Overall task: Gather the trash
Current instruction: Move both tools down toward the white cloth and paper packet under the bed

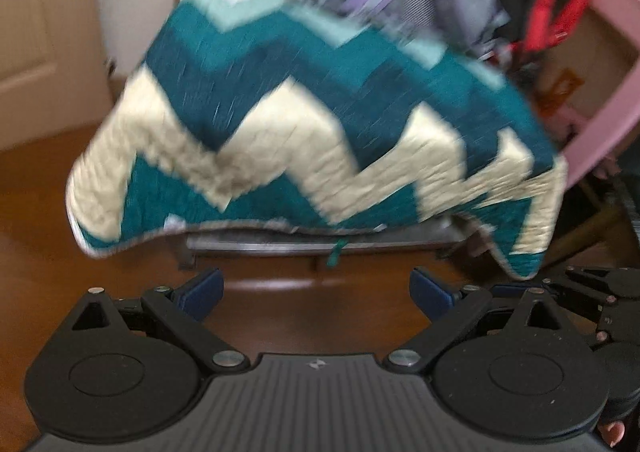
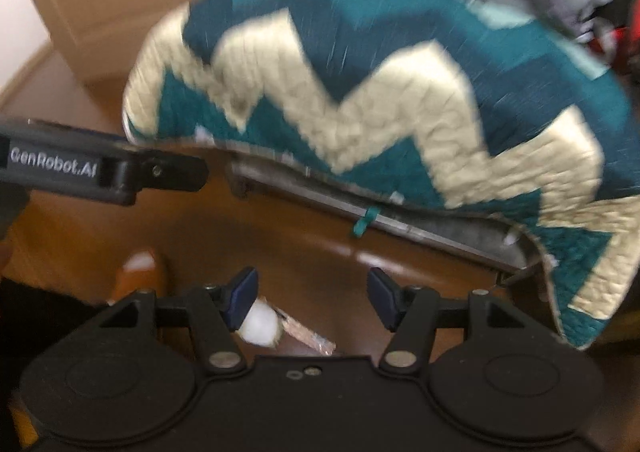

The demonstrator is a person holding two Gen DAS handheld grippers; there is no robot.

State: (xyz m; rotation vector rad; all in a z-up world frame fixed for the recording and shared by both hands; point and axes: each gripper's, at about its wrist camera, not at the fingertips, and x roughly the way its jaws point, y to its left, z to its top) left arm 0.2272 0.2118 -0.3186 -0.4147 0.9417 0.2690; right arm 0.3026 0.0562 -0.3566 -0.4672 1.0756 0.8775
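teal-and-cream zigzag quilt, brown floor

Your left gripper is black with navy pads and silver screws. Your right gripper looks the same. White "GenRobot.AI" lettering marks the left one's side.

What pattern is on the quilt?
The quilt has a zigzag pattern in dark teal, cream and pale mint; the left wrist view shows it best.
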